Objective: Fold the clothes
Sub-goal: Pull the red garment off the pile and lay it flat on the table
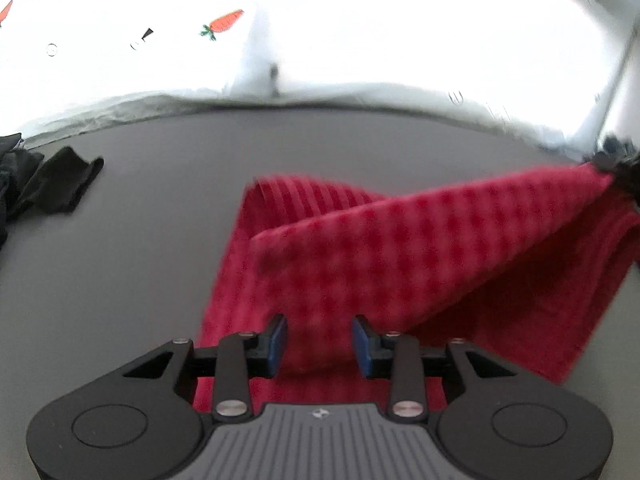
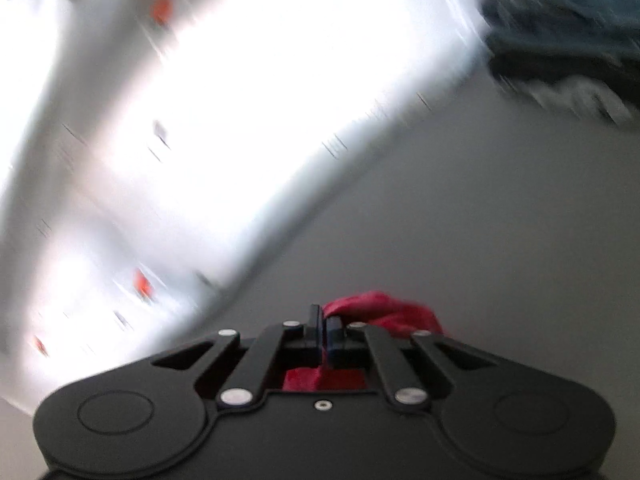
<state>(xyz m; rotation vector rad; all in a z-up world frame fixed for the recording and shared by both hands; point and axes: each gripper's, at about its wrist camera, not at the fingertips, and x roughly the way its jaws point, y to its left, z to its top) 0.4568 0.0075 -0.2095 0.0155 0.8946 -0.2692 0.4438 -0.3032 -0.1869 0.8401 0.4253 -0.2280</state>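
Observation:
A red waffle-textured cloth (image 1: 360, 264) lies on the grey table (image 1: 120, 260), one corner lifted and folded over toward the right. My left gripper (image 1: 319, 332) hovers over the cloth's near edge. Its jaws stand open and the blue pads (image 1: 278, 340) press on nothing. At the far right of the left wrist view, my right gripper (image 1: 612, 168) holds the raised corner. In the right wrist view, which is blurred, the right gripper (image 2: 324, 328) is shut on a bunch of the red cloth (image 2: 384, 312), which sticks out past the fingers and below them.
Dark garments (image 1: 60, 184) lie at the left edge of the table. A bright white sheet with carrot prints (image 1: 224, 24) runs along the far side. A blurred heap of blue denim (image 2: 568, 20) sits at the upper right in the right wrist view.

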